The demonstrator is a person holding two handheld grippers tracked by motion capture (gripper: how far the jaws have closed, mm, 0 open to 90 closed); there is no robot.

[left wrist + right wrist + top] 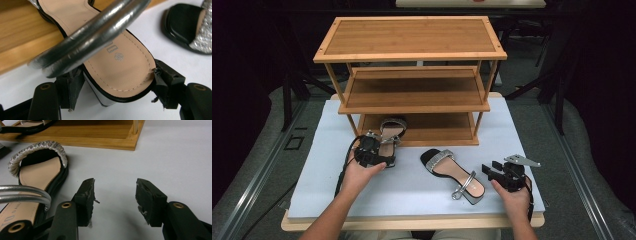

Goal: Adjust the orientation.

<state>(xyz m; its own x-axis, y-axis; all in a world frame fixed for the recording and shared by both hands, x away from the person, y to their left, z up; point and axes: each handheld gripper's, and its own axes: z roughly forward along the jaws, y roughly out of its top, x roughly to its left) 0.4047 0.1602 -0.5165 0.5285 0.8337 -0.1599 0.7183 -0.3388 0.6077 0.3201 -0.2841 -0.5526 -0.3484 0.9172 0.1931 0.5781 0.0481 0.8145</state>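
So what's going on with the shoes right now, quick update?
Left gripper clamped on heel of first sandal, toe resting on rack's bottom shelf. Right gripper open, holding nothing, beside second sandal on the table. Nothing blocking.

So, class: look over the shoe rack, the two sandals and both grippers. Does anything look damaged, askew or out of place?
The pads on the right gripper are ragged and chipped at the tips. On the left gripper, closed on the heel of one sandal, a pad is frayed too. The other sandal lies askew on the table, off the shoe rack.

Left gripper [371, 152] fingers [71, 87] clamped tight; right gripper [115, 195] fingers spread apart, resting low.
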